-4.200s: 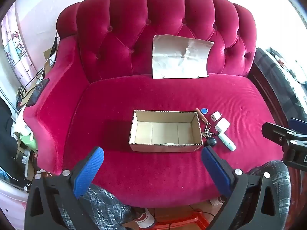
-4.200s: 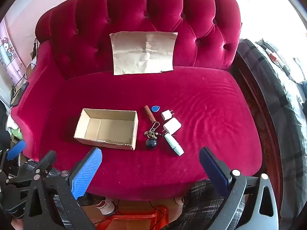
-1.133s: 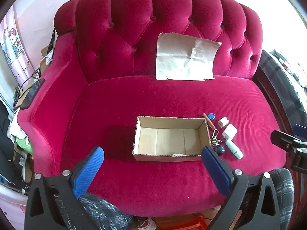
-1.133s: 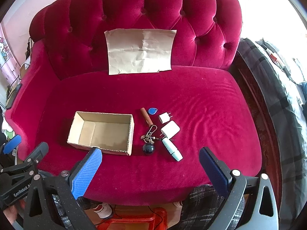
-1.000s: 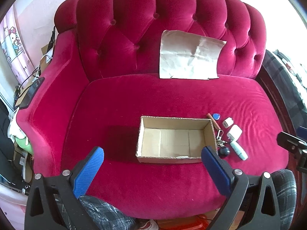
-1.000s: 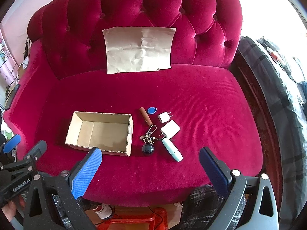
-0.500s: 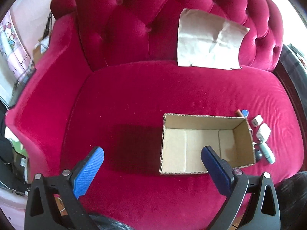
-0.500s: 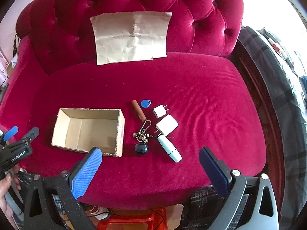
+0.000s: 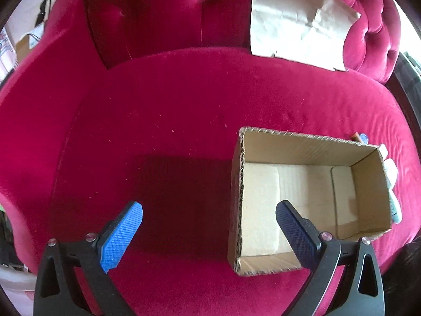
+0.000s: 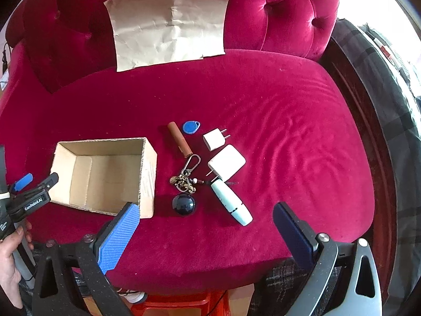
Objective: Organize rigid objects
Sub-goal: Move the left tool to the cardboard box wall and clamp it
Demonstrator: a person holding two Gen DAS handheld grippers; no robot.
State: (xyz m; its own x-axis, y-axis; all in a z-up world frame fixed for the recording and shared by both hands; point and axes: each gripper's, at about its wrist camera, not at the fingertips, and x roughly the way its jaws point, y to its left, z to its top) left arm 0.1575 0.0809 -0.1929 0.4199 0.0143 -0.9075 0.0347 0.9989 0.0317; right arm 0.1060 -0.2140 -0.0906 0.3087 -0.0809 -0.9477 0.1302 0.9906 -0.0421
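Both tongs, left point(image 9: 209, 220) and right point(image 10: 205, 220), gape apart, empty. Left has closed in on the open brown cardboard box point(image 9: 302, 200) near the sofa seat's point(image 9: 171, 110) front edge, likely to steady it; packing hasn't begun.

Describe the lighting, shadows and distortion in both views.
Left wrist view: a dark shadow on the seat left of the box; strong fisheye bulge, black corners. Right wrist view: blown-out daylight at the upper right, items like the ball sharp, sofa edges bowed by the lens.
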